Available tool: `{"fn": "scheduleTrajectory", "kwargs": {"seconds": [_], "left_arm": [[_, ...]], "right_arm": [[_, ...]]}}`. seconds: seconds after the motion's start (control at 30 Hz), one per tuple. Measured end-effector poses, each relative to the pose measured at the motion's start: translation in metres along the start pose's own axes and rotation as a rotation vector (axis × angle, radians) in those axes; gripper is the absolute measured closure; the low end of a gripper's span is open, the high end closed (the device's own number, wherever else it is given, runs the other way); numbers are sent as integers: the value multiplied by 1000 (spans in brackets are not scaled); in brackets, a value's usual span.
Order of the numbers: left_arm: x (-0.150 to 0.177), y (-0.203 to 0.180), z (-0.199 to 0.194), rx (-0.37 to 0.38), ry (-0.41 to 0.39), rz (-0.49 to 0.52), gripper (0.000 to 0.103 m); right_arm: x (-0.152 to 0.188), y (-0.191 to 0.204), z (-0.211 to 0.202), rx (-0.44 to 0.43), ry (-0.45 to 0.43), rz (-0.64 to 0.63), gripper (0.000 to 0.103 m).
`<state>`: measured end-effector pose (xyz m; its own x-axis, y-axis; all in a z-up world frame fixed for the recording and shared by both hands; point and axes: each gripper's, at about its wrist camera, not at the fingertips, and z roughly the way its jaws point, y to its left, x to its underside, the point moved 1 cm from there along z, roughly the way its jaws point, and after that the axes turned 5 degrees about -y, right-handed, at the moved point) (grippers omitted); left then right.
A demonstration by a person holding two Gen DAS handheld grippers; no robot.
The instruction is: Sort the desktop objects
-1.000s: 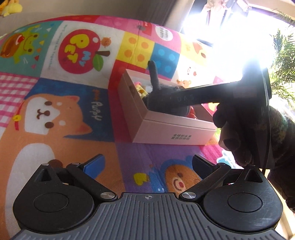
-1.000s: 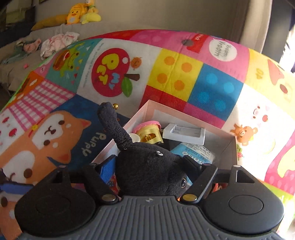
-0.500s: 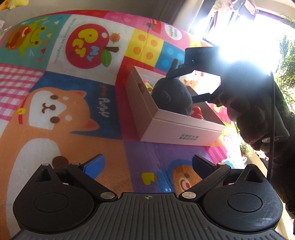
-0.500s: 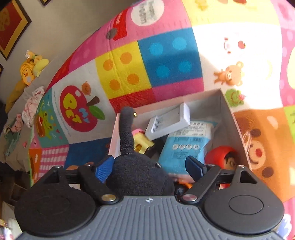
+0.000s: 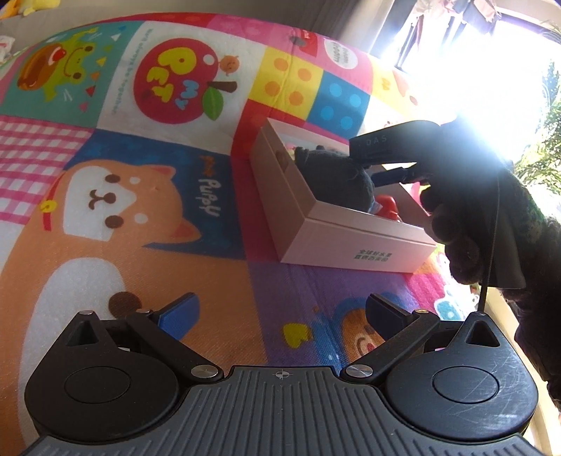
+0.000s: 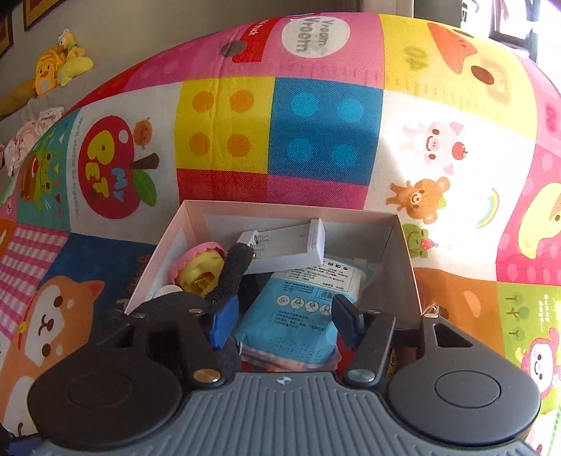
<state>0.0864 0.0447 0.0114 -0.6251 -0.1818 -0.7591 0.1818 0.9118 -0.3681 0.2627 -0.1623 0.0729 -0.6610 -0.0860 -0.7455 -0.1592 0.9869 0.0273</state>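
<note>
Black plush toy [image 6: 196, 308] is lying inside the box [image 5: 354, 242]; my right tool [image 6: 280, 319] is closing empty above it, left tool [image 5: 280, 312] idling open nearby.

Play mat [image 6: 224, 115]: "MY PET" in yellow and blue letters on the red apple [image 6: 108, 168], at 9 o'clock of the yellow block; "Vroom Vroom" on a white oval [image 6: 315, 33], at 12 o'clock; "sunny days..." on a green patch [image 6: 545, 308], at 3 o'clock; "Puppy" [image 5: 209, 198] on the blue square. Right hand-held gripper [image 5: 392, 175]: letters "DAS". Pink box [image 5: 350, 242]: small print, unreadable. Blue packet [image 6: 301, 301]: print unreadable.
</note>
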Motion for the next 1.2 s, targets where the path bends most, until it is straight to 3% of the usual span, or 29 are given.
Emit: {"fn": "scheduleTrajectory", "kwargs": {"seconds": [0.07, 0.2, 0.4, 0.57, 0.7, 0.8, 0.93, 1.2], "left_arm": [[0, -1, -2, -18, -3, 15, 0], [2, -7, -12, -65, -46, 82, 0], [13, -13, -26, -127, -65, 159, 0], [32, -20, -29, -221, -46, 235, 0], [44, -26, -23, -247, -42, 262, 0], [46, -29, -15, -248, -31, 256, 0], [43, -30, -3, -282, -21, 255, 0], [38, -26, 8, -322, -32, 240, 0]], "right_arm": [[3, -11, -16, -12, -23, 40, 42], [25, -30, -60, -61, -72, 85, 23], [95, -42, -124, -103, -115, 121, 3], [164, -26, -149, -59, -115, 74, 0], [193, -12, -144, -70, -59, 63, 0], [197, -5, -131, -45, -20, 68, 0], [195, 8, -117, 35, -36, -26, 0], [186, 4, -99, 41, -89, 4, 0]]}}
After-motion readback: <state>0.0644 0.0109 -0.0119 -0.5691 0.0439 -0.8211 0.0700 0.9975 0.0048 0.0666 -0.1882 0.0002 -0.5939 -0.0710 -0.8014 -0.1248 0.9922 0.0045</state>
